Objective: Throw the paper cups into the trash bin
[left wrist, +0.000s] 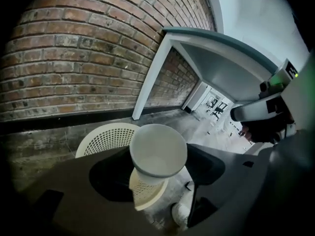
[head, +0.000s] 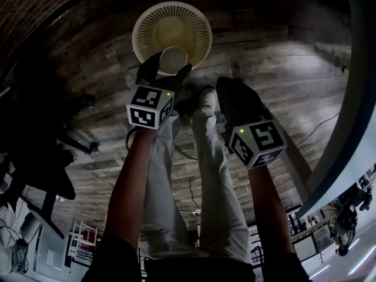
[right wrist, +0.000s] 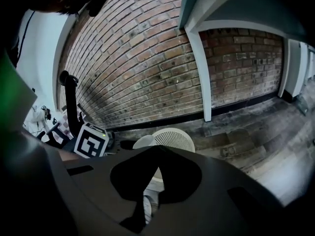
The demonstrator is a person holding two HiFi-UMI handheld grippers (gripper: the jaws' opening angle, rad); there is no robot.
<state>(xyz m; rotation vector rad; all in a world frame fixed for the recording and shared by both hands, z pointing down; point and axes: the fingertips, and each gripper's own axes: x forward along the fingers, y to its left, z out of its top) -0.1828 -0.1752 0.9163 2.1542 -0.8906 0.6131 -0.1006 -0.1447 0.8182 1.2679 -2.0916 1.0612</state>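
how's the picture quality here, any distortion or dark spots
Head view: dim, with corners vignetted to black; only the trash bin and the paper cup catch light. Left gripper view: strong fisheye bends the brick wall into an arc, though the cup reads clearly. Right gripper view: the bricks curve the same way, and the near foreground is a black silhouette with no detail.

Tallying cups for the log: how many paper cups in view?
1. The paper cup is gripped in the left tool, by the near rim of the trash bin. Others may lie hidden inside the bin.
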